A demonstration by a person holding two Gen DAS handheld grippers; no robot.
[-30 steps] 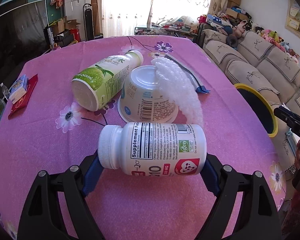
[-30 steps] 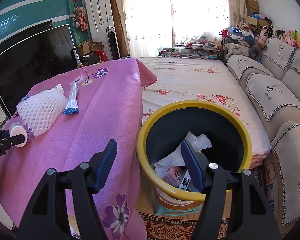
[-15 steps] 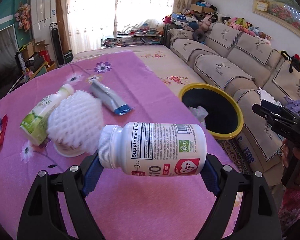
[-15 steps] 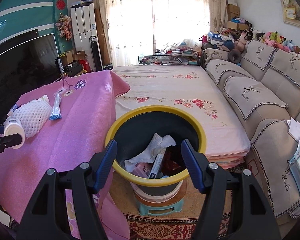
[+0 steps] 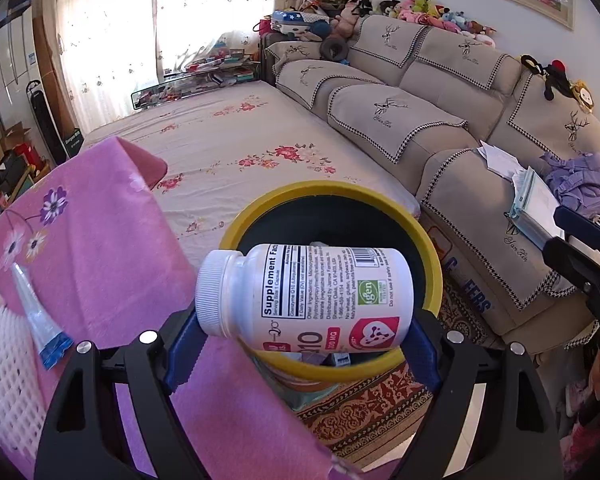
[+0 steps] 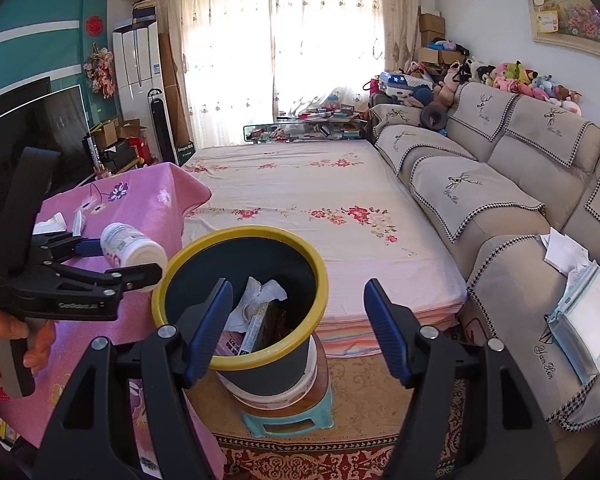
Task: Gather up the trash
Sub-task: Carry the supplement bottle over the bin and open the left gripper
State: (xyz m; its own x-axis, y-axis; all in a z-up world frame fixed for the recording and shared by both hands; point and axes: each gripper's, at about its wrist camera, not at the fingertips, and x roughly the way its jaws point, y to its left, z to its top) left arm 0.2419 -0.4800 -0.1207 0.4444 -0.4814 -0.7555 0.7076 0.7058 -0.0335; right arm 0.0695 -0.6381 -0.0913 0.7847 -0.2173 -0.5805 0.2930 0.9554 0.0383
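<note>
Left hand-held gripper (image 5: 302, 334): clamps a white bottle (image 5: 308, 296) sideways, now carried off the tabletop (image 5: 100, 248) to above the yellow-rimmed bin (image 5: 432, 256). Right hand-held gripper (image 6: 298, 330): jaws apart, empty, bin ahead, farther back than earlier.

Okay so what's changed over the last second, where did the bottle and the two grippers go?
The left gripper carried the supplement bottle off the pink tablecloth and across to the yellow-rimmed bin; the right wrist view shows it at the rim. The right gripper drew back, empty. Unchanged: the grip on the bottle, and the trash in the bin.
</note>
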